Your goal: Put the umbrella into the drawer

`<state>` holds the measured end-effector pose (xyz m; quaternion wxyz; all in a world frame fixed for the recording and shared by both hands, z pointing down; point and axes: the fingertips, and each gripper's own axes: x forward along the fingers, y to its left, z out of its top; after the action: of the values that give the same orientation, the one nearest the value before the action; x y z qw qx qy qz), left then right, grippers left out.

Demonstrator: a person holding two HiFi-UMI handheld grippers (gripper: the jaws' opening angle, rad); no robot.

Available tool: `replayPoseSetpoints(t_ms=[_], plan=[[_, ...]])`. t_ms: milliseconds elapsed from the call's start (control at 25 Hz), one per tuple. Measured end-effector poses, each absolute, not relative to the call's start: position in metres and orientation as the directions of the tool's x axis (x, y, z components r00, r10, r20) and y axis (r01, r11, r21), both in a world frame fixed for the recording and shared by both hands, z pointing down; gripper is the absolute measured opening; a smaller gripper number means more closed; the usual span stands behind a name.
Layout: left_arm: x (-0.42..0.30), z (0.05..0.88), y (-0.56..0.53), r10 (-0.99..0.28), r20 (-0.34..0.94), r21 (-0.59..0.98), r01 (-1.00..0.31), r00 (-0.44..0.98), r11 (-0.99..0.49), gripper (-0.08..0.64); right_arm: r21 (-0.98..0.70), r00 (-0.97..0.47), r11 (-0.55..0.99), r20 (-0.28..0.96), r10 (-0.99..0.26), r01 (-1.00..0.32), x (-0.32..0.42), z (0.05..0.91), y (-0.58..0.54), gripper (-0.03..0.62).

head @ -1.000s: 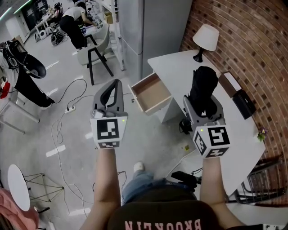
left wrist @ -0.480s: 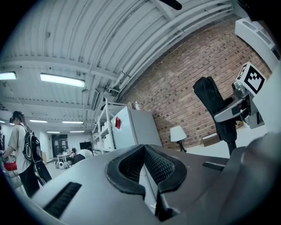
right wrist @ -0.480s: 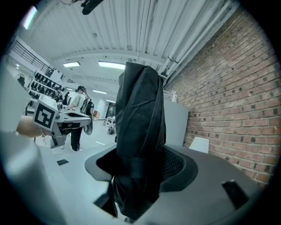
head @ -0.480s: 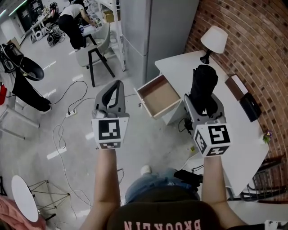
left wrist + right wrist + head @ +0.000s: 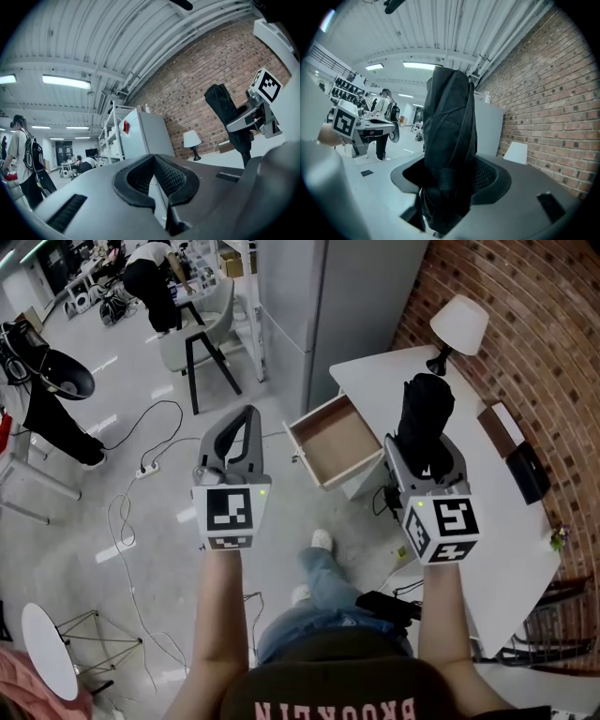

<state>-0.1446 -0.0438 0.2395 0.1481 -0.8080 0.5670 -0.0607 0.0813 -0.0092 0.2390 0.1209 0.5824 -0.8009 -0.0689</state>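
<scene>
Since half a second ago my foot [image 5: 322, 540] has stepped forward toward the open drawer [image 5: 328, 442]; both tongs kept their place.

My right gripper [image 5: 424, 454] is closed firmly on the black umbrella [image 5: 425, 413], which stands upright out of the jaws above the white desk [image 5: 506, 549]; its lower end is hidden between the pads. My left gripper [image 5: 242, 426] has its tips together and holds nothing. From it the drawer lies at 2 o'clock; from the right gripper, at 10 o'clock. One lamp [image 5: 457, 329] stands at 1 o'clock from the umbrella. At 3 o'clock the desk is cut off. Upside-down letters on my shirt [image 5: 337, 690] seem to read BROOKLYN, partly cut.
</scene>
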Motion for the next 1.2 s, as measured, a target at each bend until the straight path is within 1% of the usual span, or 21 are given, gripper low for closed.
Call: replayPoseSetpoints(t_ms=[440,720,960,1200], plan=[[-0.138,0.255,-0.121,-0.94,-0.034,-0.315,-0.897,0.339,-0.312,-0.002,0.197,-0.294,0.315,0.131,-0.947,-0.928,0.088,0.261,-0.085,0.25],[-0.125,0.253,-0.193,-0.926,-0.016,-0.324,-0.878,0.377,-0.352,-0.002,0.153,-0.261,0.279,0.128,-0.957,-0.948,0.103,0.263,-0.153,0.251],[-0.113,0.257,-0.252,-0.912,0.028,-0.348,-0.851,0.41,-0.393,-0.002,0.114,-0.231,0.247,0.141,-0.963,-0.962,0.116,0.267,-0.212,0.25],[-0.1,0.273,-0.297,-0.901,0.079,-0.35,-0.835,0.426,-0.425,-0.002,0.084,-0.237,0.255,0.184,-0.954,-0.963,0.118,0.287,-0.253,0.252]])
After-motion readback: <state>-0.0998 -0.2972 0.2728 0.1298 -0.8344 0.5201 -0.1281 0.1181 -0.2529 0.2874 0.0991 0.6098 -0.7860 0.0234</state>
